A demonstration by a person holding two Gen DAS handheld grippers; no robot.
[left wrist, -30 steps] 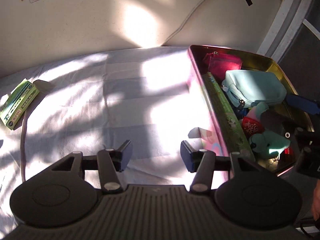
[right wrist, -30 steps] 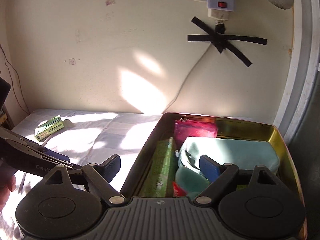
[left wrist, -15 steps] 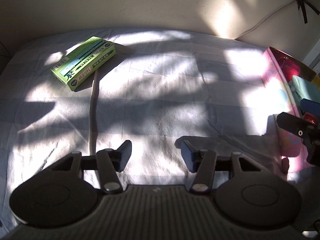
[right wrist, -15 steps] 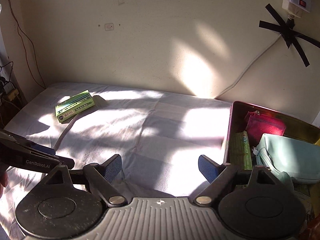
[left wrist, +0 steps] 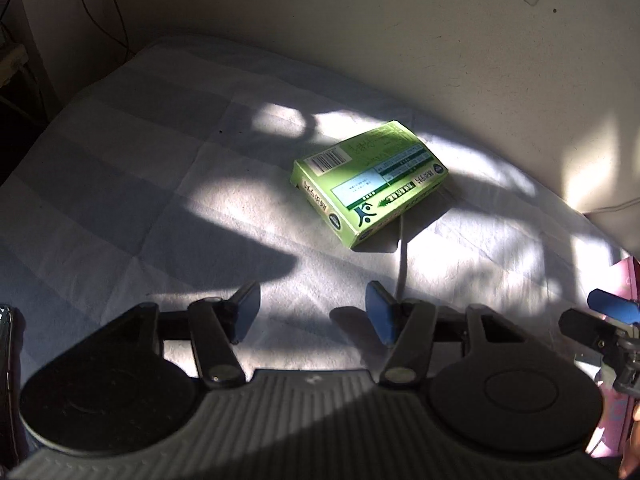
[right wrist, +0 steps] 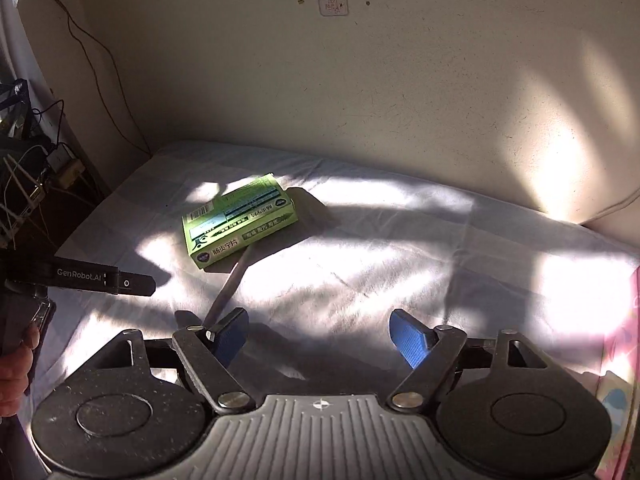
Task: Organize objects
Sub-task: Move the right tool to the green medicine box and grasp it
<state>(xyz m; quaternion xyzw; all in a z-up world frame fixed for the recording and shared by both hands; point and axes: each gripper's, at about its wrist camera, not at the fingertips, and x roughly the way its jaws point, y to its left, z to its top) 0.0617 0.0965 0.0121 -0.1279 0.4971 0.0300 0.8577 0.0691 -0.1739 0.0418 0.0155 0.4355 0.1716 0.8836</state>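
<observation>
A green medicine box (left wrist: 370, 182) lies flat on the white cloth (left wrist: 160, 184), ahead of my left gripper (left wrist: 313, 312), which is open and empty. The box also shows in the right wrist view (right wrist: 239, 219), ahead and left of my right gripper (right wrist: 320, 338), also open and empty. A thin grey stick (right wrist: 230, 284) runs from under the box toward the right gripper's left finger; it also shows in the left wrist view (left wrist: 402, 256). The pink tin's edge (right wrist: 624, 360) shows at far right.
A cream wall (right wrist: 360, 100) stands close behind the cloth. Cables and small devices (right wrist: 24, 184) hang off the left edge. The left gripper's finger (right wrist: 100, 278) crosses the right wrist view at left. The right gripper's blue fingertip (left wrist: 612, 308) shows at the left view's right edge.
Both grippers have swung left, away from the pink tin. The green box is now nearer and more central in both views. Both jaws stayed open and empty.
</observation>
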